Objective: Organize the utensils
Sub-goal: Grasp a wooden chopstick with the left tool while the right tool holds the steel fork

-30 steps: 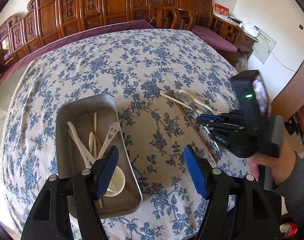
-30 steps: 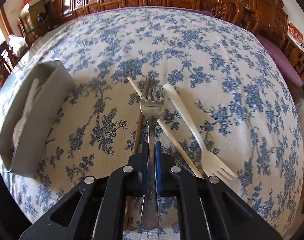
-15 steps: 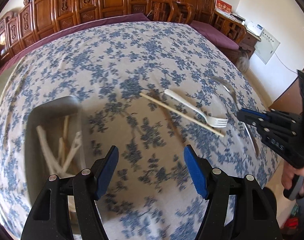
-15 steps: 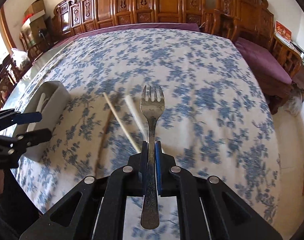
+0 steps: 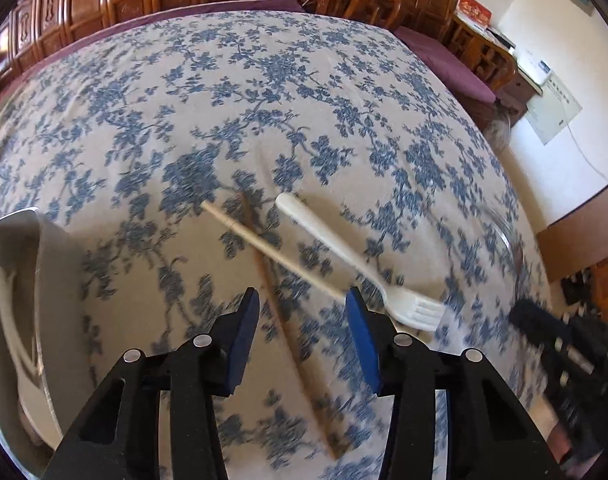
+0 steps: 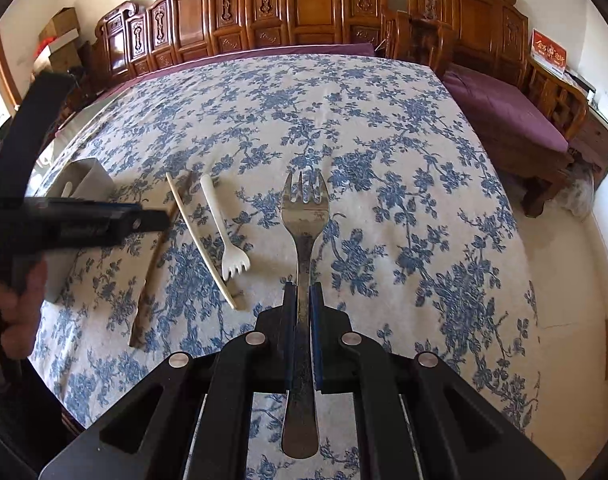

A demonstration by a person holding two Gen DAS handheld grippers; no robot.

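Observation:
My right gripper [image 6: 302, 292] is shut on a metal fork [image 6: 305, 216] and holds it above the table, tines pointing away. My left gripper [image 5: 302, 300] is open and empty, low over a dark wooden chopstick [image 5: 282, 312] and a pale chopstick [image 5: 272, 246] that cross on the cloth. A white plastic fork [image 5: 355, 258] lies just right of them. In the right wrist view these show as the pale chopstick [image 6: 200, 240], white fork [image 6: 224, 232] and dark chopstick [image 6: 150, 280], with the left gripper [image 6: 156, 218] above them. The metal tray [image 5: 20, 320] holds white utensils at the left.
The table wears a blue floral cloth [image 6: 383, 140]. Carved wooden chairs [image 6: 304, 8] line the far side, and a purple-cushioned bench [image 6: 511, 108] stands at the right. The table's near edge drops off close behind the grippers.
My left gripper moved right, from over the tray to over the chopsticks, and its jaws narrowed. My right gripper lifted the metal fork off the table and pulled back to the right.

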